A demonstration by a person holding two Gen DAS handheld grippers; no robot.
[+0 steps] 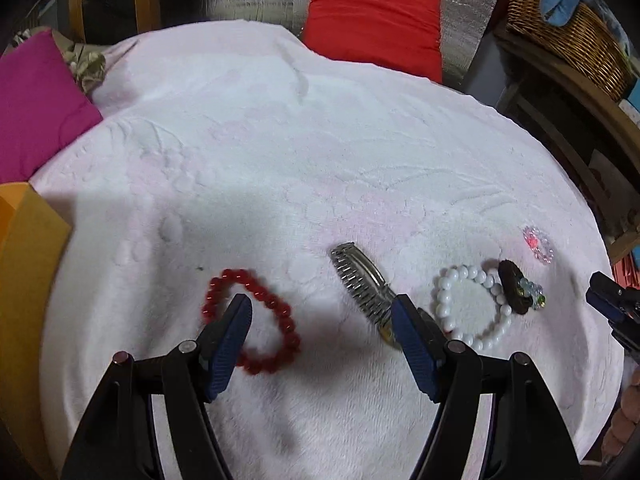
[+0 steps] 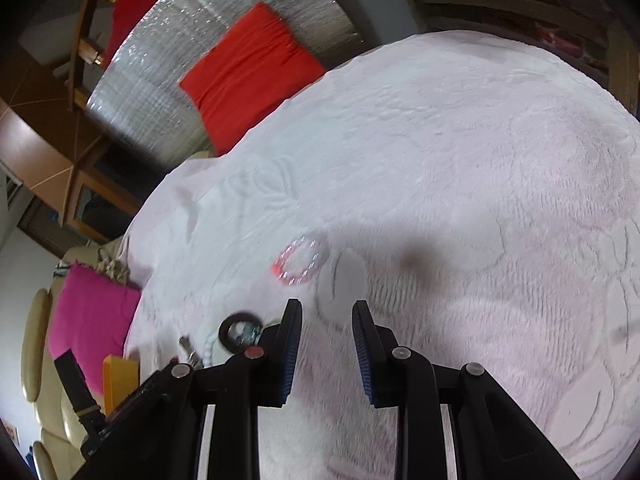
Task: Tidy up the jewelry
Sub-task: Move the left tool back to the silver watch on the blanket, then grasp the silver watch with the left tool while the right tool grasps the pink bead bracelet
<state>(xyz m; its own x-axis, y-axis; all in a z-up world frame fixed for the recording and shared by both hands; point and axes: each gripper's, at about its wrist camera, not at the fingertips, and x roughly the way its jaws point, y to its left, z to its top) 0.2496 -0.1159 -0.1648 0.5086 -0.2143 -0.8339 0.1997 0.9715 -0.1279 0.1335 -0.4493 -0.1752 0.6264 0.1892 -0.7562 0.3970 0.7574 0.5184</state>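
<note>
On the pale fluffy blanket point(image 1: 280, 140) lie a red bead bracelet point(image 1: 252, 318), a metal watch point(image 1: 362, 286), a white bead bracelet point(image 1: 472, 306), a dark bracelet with green and clear beads point(image 1: 520, 290) and a clear pink bead bracelet point(image 1: 538, 243). My left gripper point(image 1: 322, 308) is open and empty, hovering between the red bracelet and the watch. My right gripper point(image 2: 327, 312) is open and empty above the blanket, just short of the pink bracelet point(image 2: 300, 261). The right gripper also shows at the edge of the left wrist view point(image 1: 612, 304).
An orange box point(image 1: 28, 240) stands at the blanket's left edge. A magenta cushion point(image 1: 36, 108) lies at the left and a red cushion point(image 1: 372, 20) at the back. A wicker basket point(image 1: 568, 28) sits on a wooden shelf at the right.
</note>
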